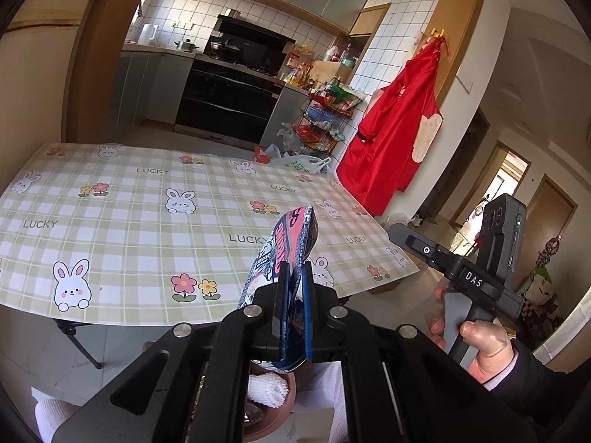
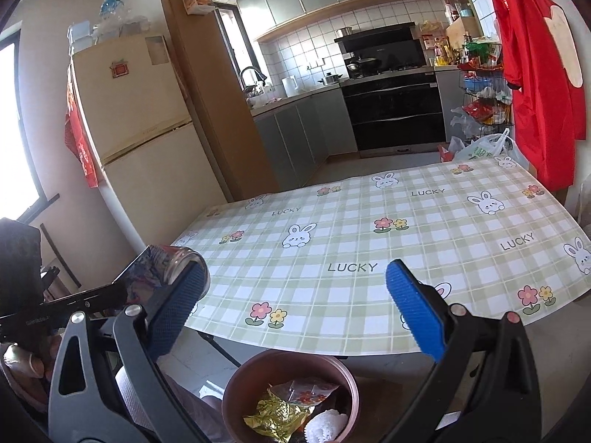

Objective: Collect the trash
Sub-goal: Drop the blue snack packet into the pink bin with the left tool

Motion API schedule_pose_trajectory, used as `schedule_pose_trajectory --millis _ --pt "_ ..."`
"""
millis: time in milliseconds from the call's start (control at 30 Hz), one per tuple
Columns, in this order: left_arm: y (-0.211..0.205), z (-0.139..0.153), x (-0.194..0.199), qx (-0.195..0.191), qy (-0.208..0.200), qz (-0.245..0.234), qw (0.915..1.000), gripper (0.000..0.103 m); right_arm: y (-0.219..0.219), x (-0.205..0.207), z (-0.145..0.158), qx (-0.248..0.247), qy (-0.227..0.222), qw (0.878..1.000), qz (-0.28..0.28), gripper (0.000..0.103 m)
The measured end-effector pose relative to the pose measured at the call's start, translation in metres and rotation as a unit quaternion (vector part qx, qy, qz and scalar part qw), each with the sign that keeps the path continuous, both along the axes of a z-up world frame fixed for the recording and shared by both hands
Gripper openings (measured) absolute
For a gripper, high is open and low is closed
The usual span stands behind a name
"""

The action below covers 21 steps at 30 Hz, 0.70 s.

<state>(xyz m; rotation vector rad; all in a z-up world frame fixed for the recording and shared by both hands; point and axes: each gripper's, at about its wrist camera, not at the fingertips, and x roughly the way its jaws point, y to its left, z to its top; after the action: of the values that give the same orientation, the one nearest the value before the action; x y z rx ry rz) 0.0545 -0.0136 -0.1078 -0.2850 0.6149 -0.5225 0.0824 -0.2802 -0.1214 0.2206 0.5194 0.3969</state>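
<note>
My left gripper is shut on a flat snack wrapper, blue, pink and white, held upright above a brown round bin. The same wrapper shows at the left edge of the right wrist view. My right gripper is open and empty, held above the bin. The bin holds a gold wrapper, a clear packet with red print and a white foam net. The bin stands on the floor just in front of the table's near edge.
The table carries a green checked cloth with rabbits and flowers. A fridge stands to the left, a kitchen with a black oven behind. A red apron hangs on the right wall beside a wire rack.
</note>
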Motion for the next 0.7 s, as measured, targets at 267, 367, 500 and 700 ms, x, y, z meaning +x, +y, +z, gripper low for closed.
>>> schedule_pose_trajectory --millis 267,367,500,700 --pt "-0.008 0.003 0.000 0.003 -0.001 -0.031 0.9995 0.012 -0.005 -0.002 0.003 0.003 -0.003 1.000 -0.009 0.097" --pt "-0.013 0.010 -0.006 0.018 -0.024 -0.030 0.9991 0.058 -0.005 -0.001 0.002 0.006 0.000 1.000 -0.011 0.097" --pt "-0.008 0.013 -0.006 0.032 -0.031 -0.010 0.9990 0.069 -0.005 -0.001 0.002 0.004 0.001 1.000 -0.011 0.097" --pt "0.001 0.014 -0.006 0.073 -0.045 0.036 0.9957 0.085 -0.002 0.001 0.002 -0.015 0.008 1.000 -0.025 0.097"
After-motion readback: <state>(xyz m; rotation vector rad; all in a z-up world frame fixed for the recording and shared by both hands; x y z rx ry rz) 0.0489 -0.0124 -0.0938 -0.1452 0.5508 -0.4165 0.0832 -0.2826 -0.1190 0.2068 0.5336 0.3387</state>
